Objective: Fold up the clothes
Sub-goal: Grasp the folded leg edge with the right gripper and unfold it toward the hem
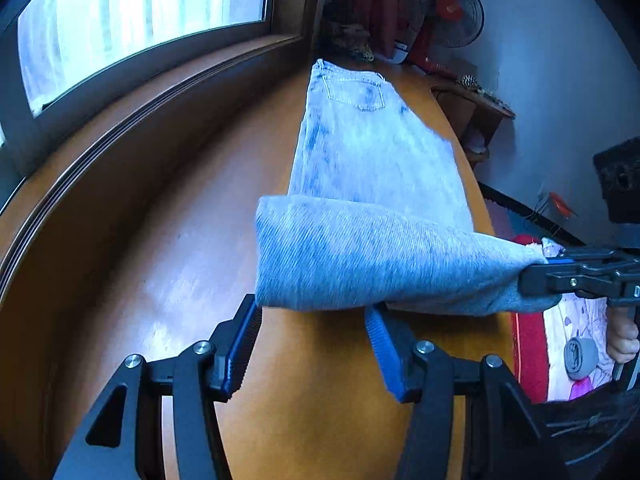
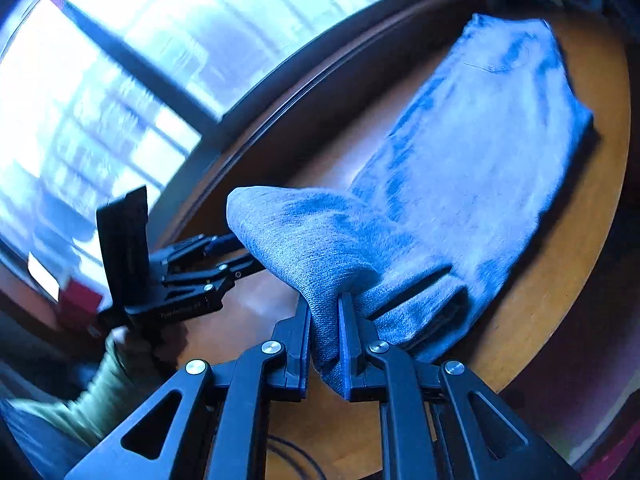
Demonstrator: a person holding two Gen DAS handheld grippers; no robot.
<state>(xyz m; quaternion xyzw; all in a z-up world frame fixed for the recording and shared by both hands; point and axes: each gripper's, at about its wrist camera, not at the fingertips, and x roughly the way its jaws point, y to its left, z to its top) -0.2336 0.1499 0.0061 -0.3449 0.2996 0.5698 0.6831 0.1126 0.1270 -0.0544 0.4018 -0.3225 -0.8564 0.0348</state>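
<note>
Left wrist view: light-wash jeans lie lengthwise on a wooden table, waistband and back pocket at the far end near the window. The near leg end is lifted off the tabletop and curled back toward the camera, showing the paler underside. Left gripper sits just below that lifted fold, fingers spread wide with bare table between them; the cloth edge hangs just above the fingertips, contact unclear, nothing pinched. At the right edge the right gripper comes in sideways, clamped on the corner of the raised denim, a hand below it on the handle. A red fan stands at the far end of the table. Red-and-pink patterned fabric lies below the table edge on the right.

Right wrist view: right gripper has its jaws narrowed onto a thick bunch of jeans hem, cloth filling the gap between the fingers. The rest of the jeans stretches away flat across the table toward the window. The lifted hem forms a hump to the left. Left gripper reaches under that hump from the left, tips hidden by the cloth, so its opening cannot be told here. A green sleeve holds it. View is motion-blurred.
</note>
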